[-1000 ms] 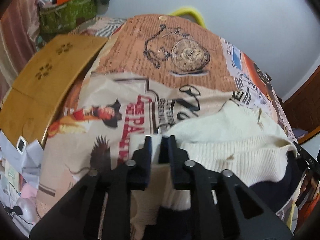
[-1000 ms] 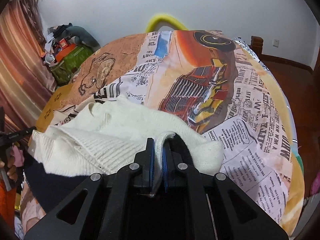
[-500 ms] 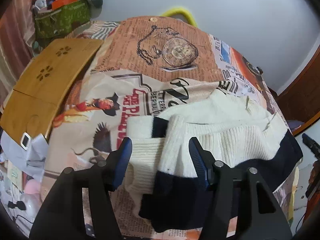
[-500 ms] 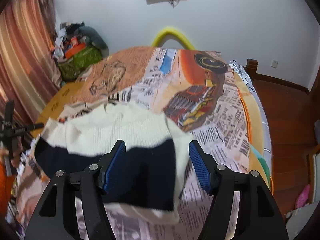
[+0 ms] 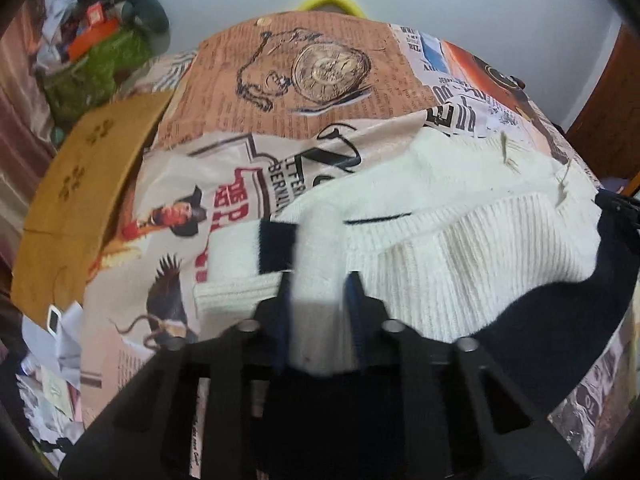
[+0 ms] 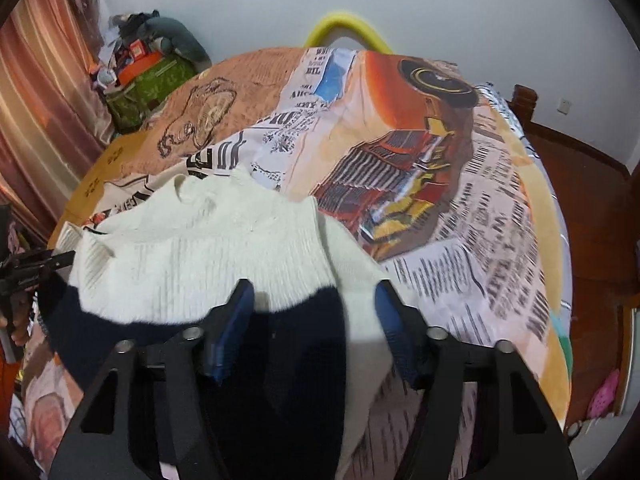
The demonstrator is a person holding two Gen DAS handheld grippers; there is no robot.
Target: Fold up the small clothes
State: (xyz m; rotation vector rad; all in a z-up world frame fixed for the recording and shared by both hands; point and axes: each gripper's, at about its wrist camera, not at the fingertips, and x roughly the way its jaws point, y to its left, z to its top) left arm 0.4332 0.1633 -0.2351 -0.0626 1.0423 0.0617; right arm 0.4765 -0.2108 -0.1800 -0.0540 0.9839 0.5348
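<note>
The left claw [image 5: 316, 292] stood part open, its jaws either side of a fold of the sweater [image 5: 460, 240] at that garment's left edge. The blur hid whether the pads actually pinched the wool; I couldn't tell. The right claw [image 6: 316, 312] gaped wide and held nothing, with the sweater's navy band lying directly beneath and between its jaws.

The sweater itself lay on the bed [image 6: 460, 200], near the edge closest to the person, cream wool with a navy hem. Its hem had been doubled toward the collar, so the ribbed cream underside faced up. Its long axis now ran crosswise, from one claw to the other. The collar pointed away from both claws, toward the yellow hoop [image 6: 344, 28] at the bed's far end. A cuffed sleeve [image 5: 240, 272] stuck out just left of the sweater's body, nearest the left claw. To my eye, that sleeve looked like the next thing to tuck in, and the left claw the one placed for it.
</note>
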